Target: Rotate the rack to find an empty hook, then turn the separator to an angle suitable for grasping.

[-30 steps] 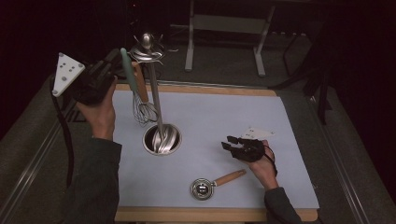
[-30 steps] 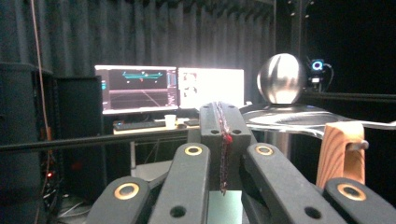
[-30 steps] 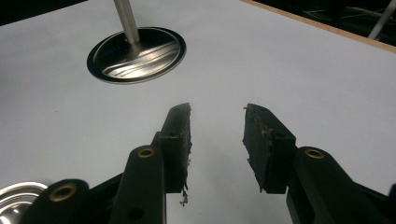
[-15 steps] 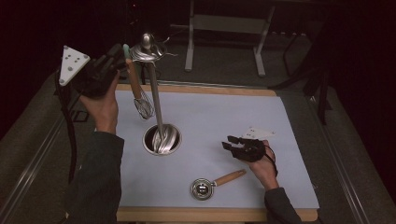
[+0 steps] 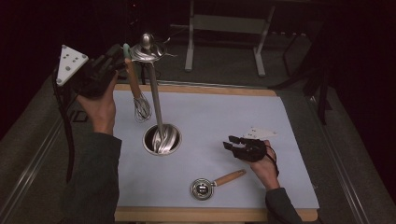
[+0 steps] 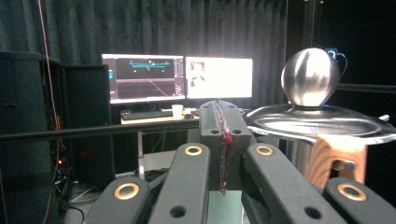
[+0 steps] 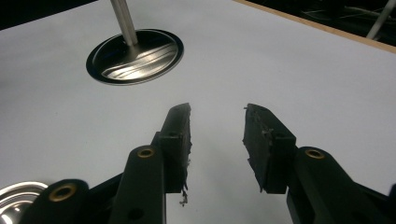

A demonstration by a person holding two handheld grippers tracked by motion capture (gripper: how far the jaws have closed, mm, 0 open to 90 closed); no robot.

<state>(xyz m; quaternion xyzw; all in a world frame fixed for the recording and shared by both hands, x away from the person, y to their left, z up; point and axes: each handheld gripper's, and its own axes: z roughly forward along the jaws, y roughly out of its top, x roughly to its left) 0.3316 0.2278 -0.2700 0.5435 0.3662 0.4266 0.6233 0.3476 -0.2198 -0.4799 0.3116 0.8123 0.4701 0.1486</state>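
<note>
Because the left gripper (image 5: 116, 63), at the upper left, pinches only the whisk's (image 5: 138, 99) handle tip beside the stand's (image 5: 154, 100) top disc, a nudge could topple that stand; the right gripper (image 5: 232, 144) hovers open.

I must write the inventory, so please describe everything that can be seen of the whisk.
The whisk has a wooden handle with a pale green tip and a wire-loop head. It hangs head down, slightly tilted, above the table's far left part, beside the steel stand. The left gripper is shut on its upper end, next to the stand's top disc.
</note>
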